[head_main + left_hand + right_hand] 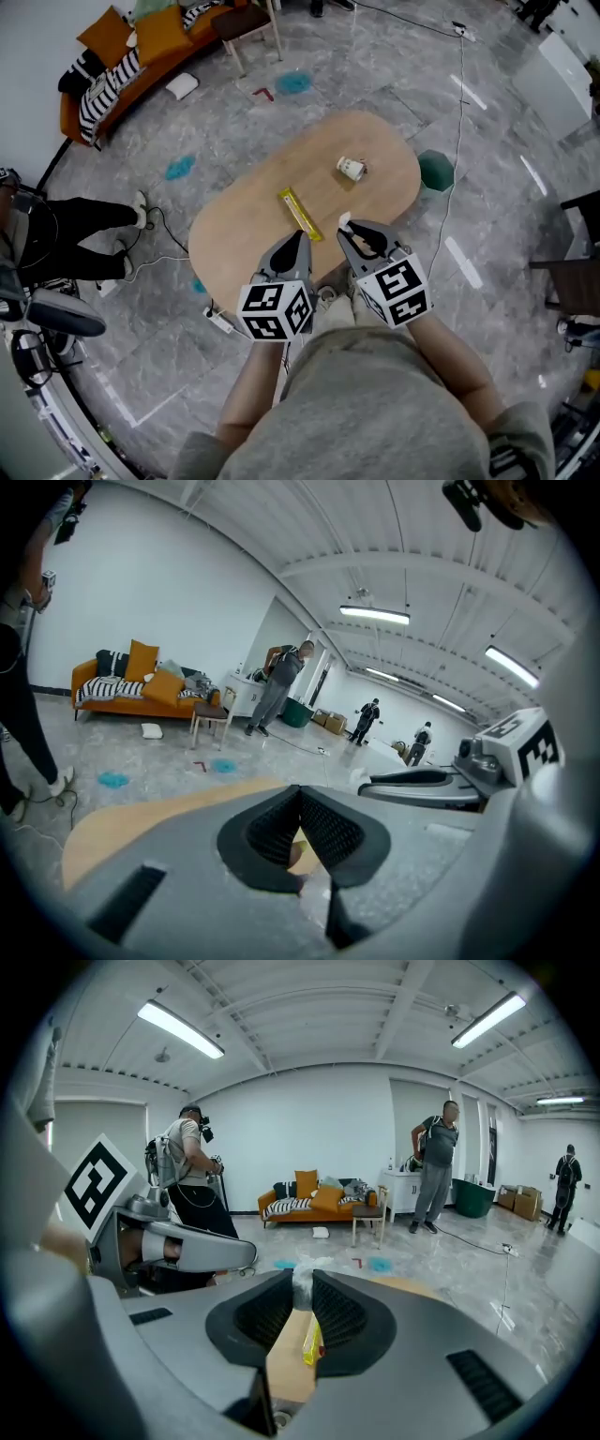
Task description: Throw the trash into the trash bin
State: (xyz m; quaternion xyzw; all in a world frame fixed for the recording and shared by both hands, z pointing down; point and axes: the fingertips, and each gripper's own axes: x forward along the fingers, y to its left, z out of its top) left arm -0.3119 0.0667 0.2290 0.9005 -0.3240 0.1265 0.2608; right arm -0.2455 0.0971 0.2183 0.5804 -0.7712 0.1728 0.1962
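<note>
An oval wooden table (253, 220) carries a crumpled white paper cup (352, 168) and a yellow wrapper (300, 214). A green trash bin (436, 172) stands on the floor by the table's right end. My right gripper (345, 226) hovers over the near table edge, shut on a small clear plastic scrap (302, 1283) at its tips; the yellow wrapper (312, 1344) shows below through the jaw gap. My left gripper (300, 235) is beside it, just short of the wrapper, with its jaws shut (300, 792) and nothing held.
An orange sofa (141, 56) and a small chair (248, 23) stand at the far left. Blue scraps (180, 168) lie on the floor. A person's legs (84, 239) are at the left. A cable (459, 112) runs past the bin.
</note>
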